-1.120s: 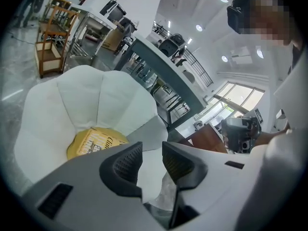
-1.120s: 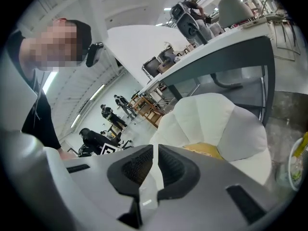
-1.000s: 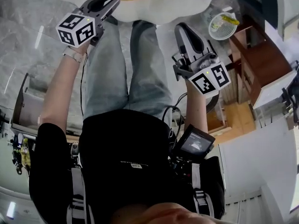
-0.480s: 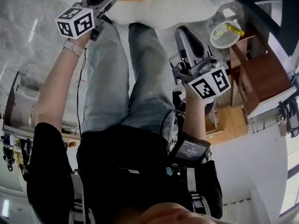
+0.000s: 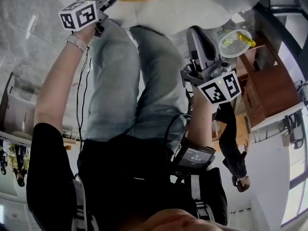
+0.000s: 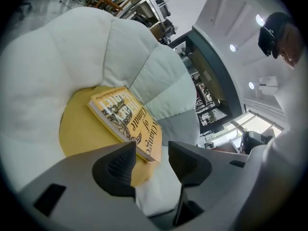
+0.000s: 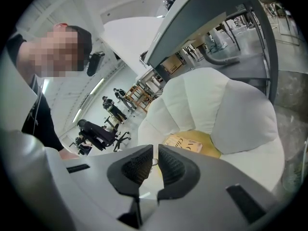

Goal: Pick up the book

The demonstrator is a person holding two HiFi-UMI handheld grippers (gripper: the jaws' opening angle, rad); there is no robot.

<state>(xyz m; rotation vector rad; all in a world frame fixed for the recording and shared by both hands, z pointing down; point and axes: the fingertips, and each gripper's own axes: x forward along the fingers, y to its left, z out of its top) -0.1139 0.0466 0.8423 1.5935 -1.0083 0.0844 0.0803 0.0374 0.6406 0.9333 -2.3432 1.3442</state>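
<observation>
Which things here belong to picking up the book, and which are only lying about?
For the job: book, on the yellow middle of the cushion; left gripper, jaws opening, nothing between them; right gripper, jaws nearly together, empty.
Lying about: white basket; wooden cabinet.

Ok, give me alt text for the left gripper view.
A yellow-covered book lies on the yellow centre of a white petal-shaped cushion. In the foreground the left gripper points at it, its jaws opening with nothing between them. A person in a dark cap shows at the upper right.
</observation>
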